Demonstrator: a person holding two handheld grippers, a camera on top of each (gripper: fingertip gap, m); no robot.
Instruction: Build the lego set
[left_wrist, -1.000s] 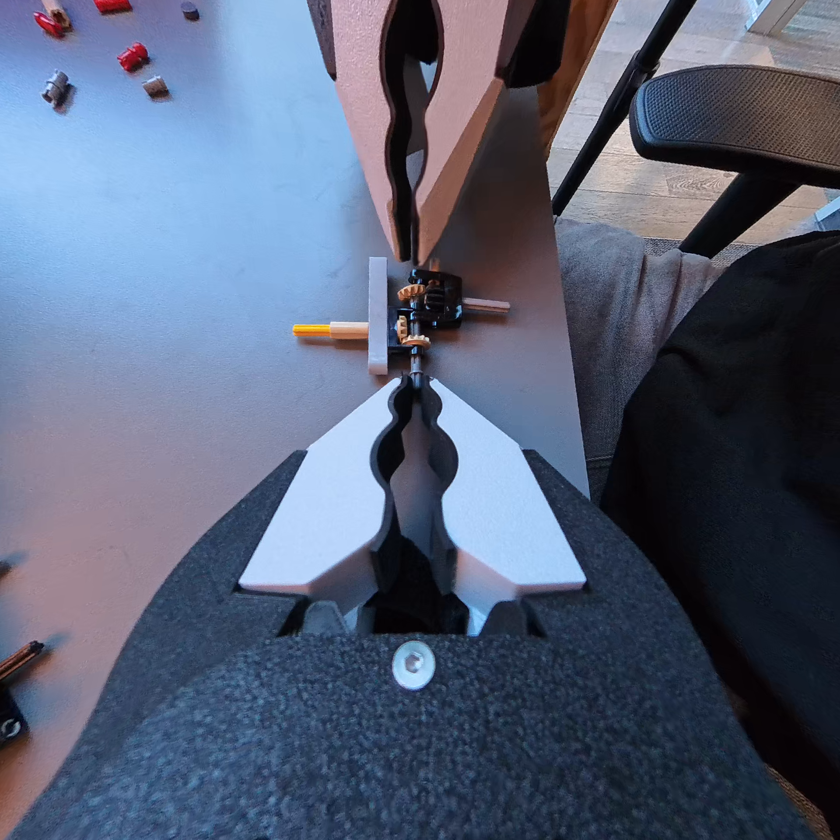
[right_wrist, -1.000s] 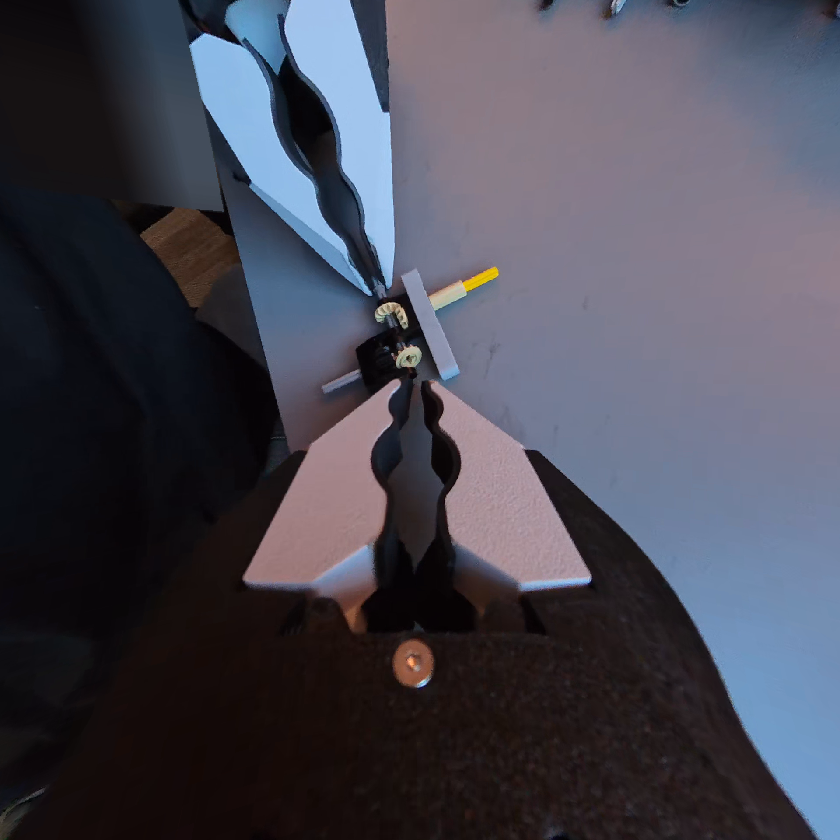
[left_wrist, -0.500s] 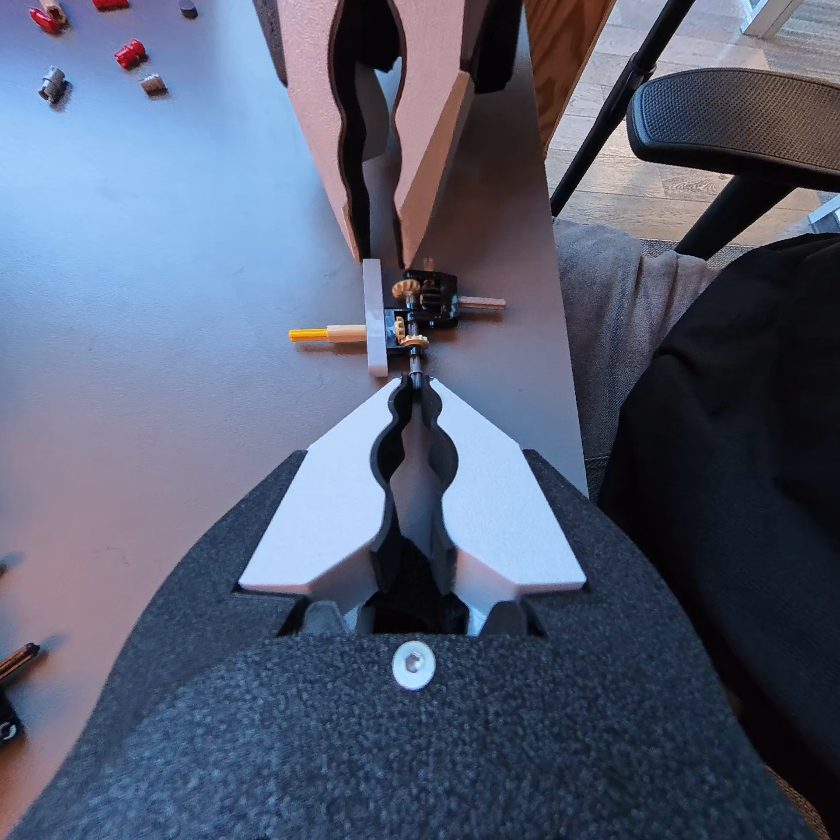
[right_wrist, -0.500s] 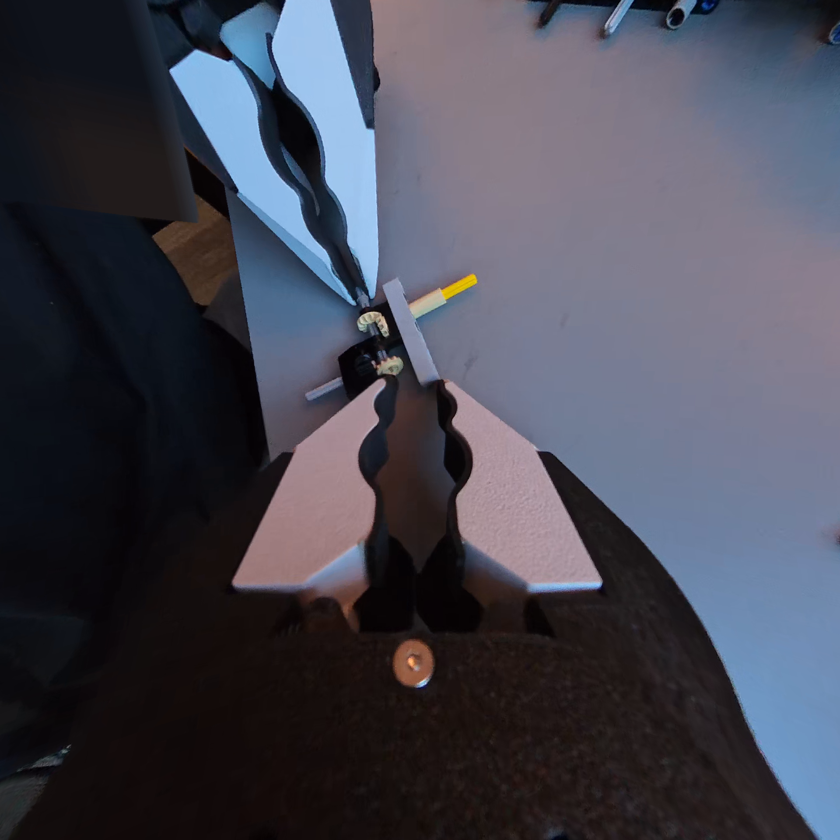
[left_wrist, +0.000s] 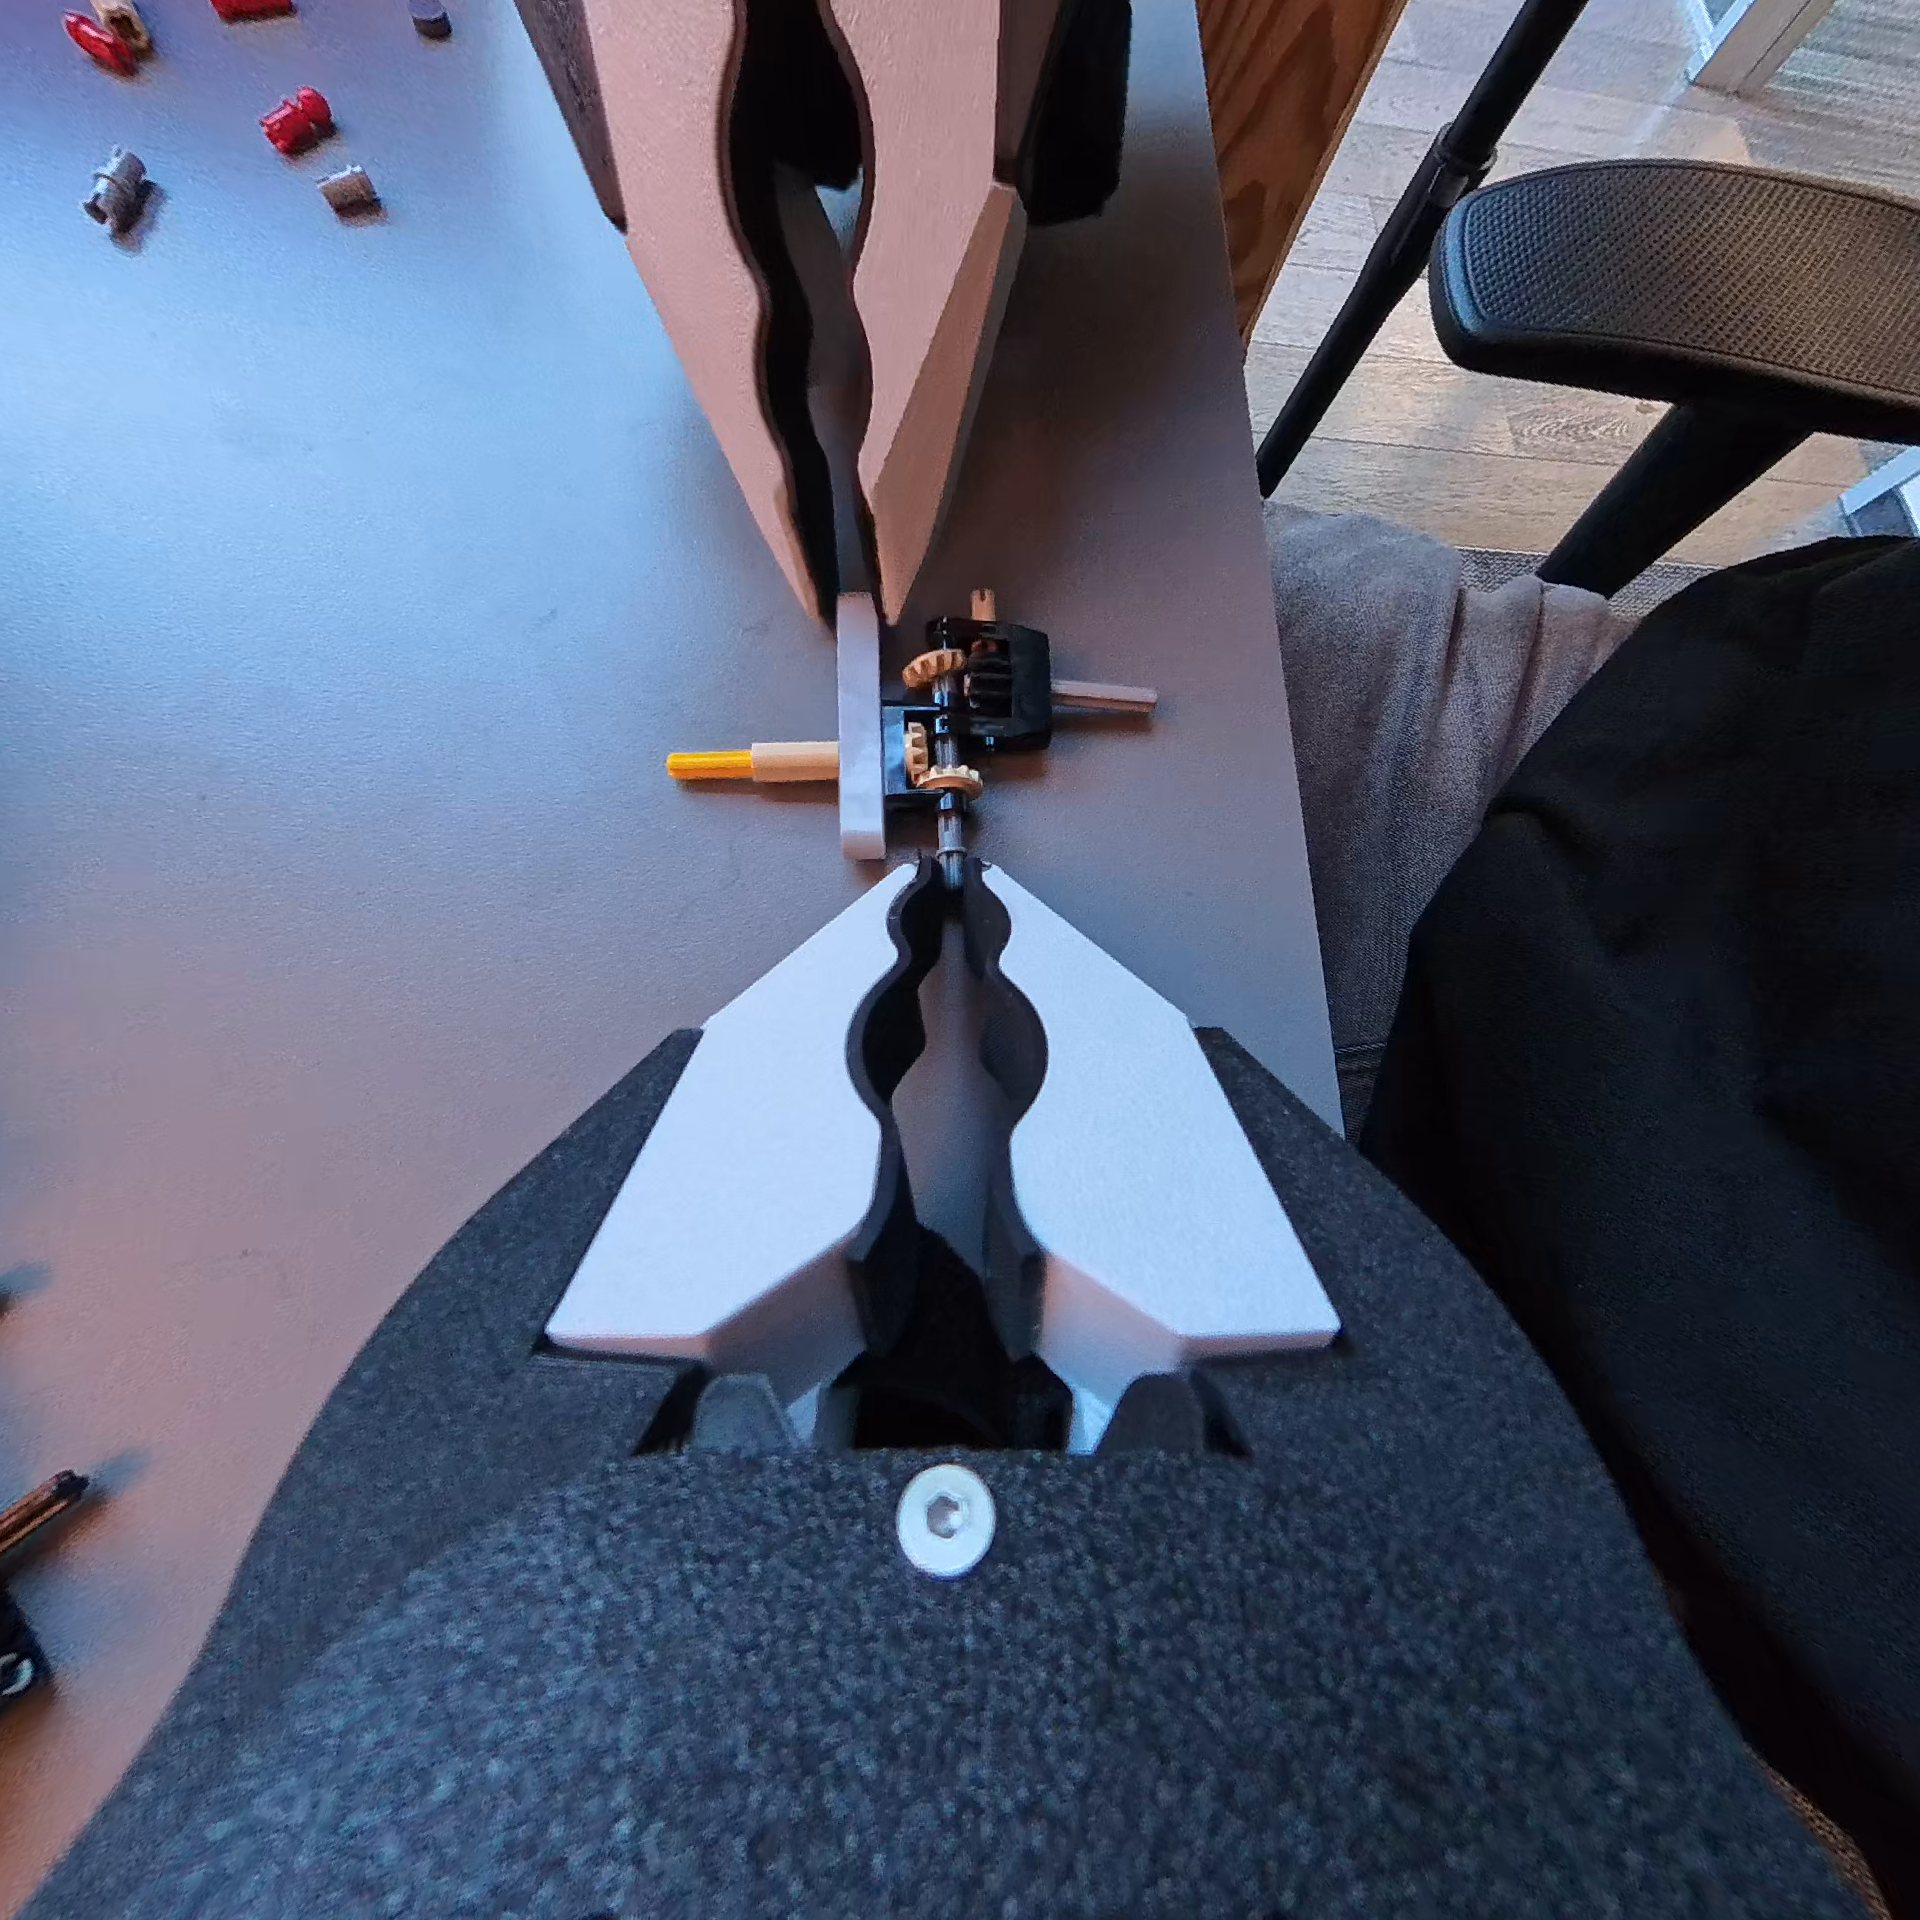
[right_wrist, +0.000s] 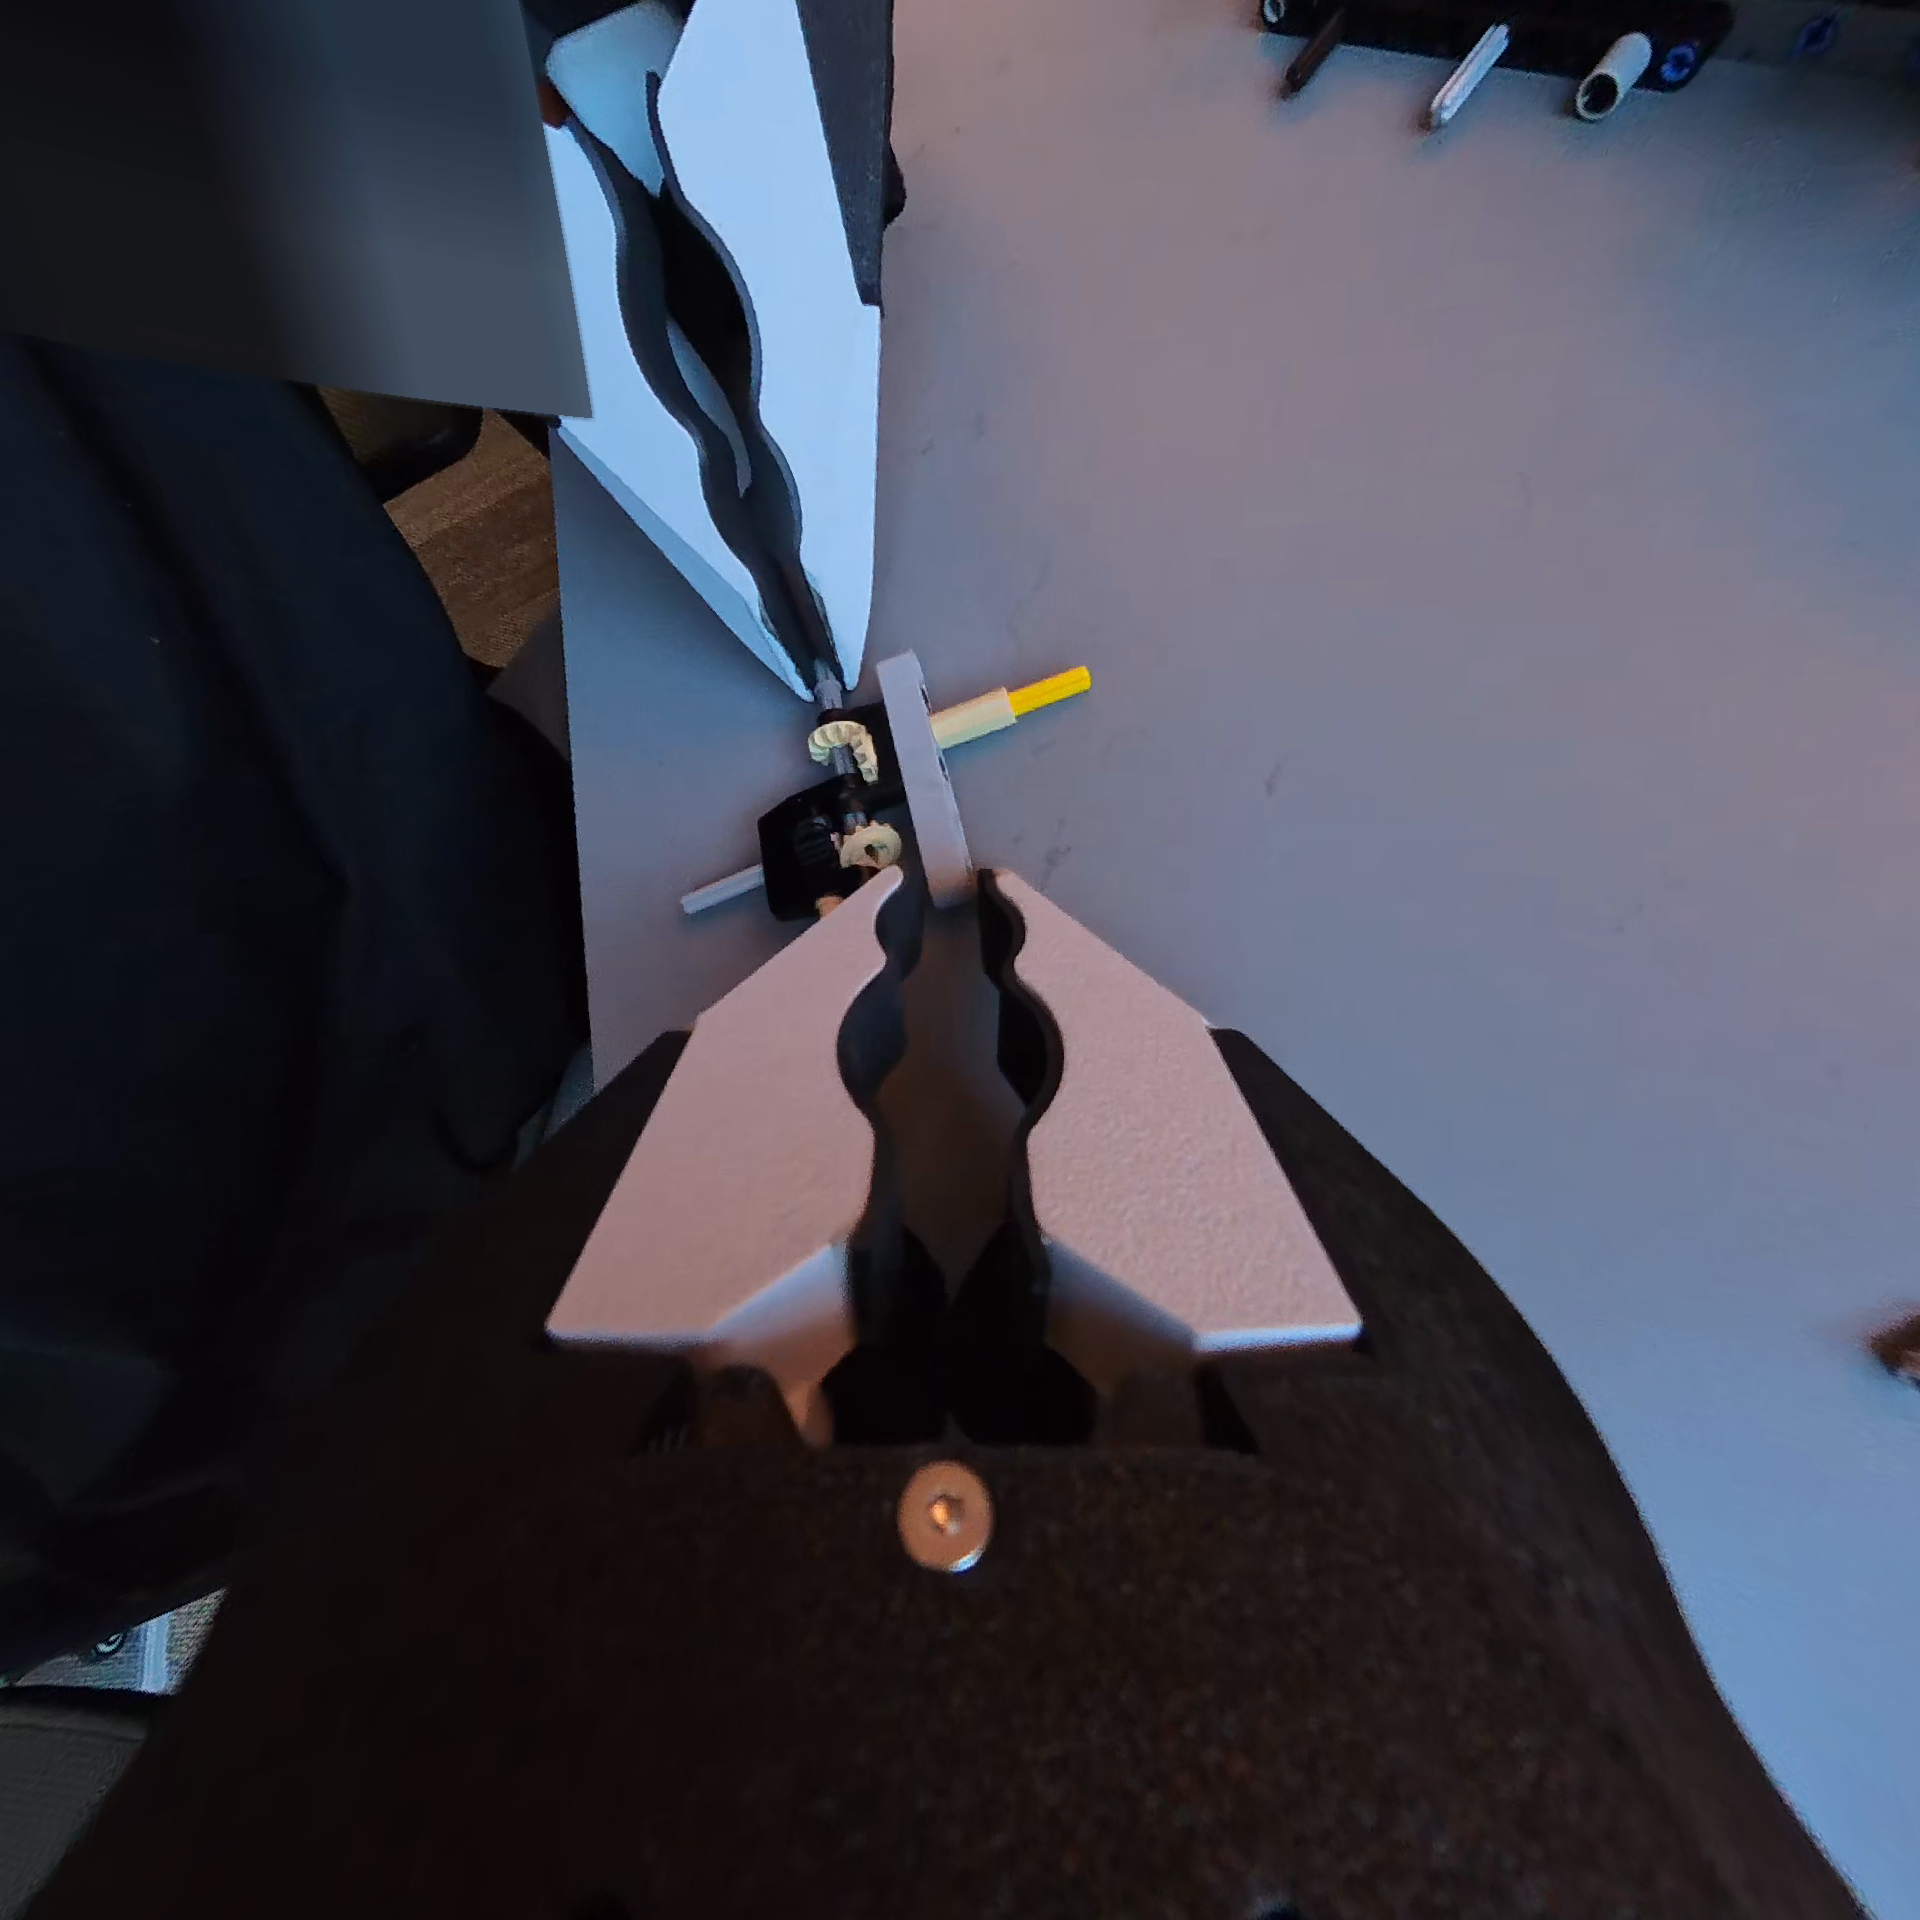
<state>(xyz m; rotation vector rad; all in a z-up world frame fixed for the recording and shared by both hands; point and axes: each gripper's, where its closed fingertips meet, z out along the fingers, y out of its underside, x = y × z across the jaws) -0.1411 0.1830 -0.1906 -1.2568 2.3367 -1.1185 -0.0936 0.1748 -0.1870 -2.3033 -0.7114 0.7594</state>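
A small lego assembly lies near the table's edge: a grey beam, a black gear housing, tan bevel gears, a dark axle, a yellow axle in a tan sleeve, and a grey axle. My left gripper is shut on the end of the dark axle. It also shows in the right wrist view. My right gripper has its fingers closed on the near end of the grey beam. In the left wrist view it comes in from above.
Loose red pieces and grey pieces lie at the far left of the grey table. Several tool bits lie at the table's back. The table edge, a person's dark clothing and a chair arm are just beside the assembly. One gripper's finger ends stand about 6 cm off the other's.
My right gripper let go of the assembly's gear end, opened, shifted sideways to the grey beam and closed on its end. My left gripper has kept its hold on the axle.
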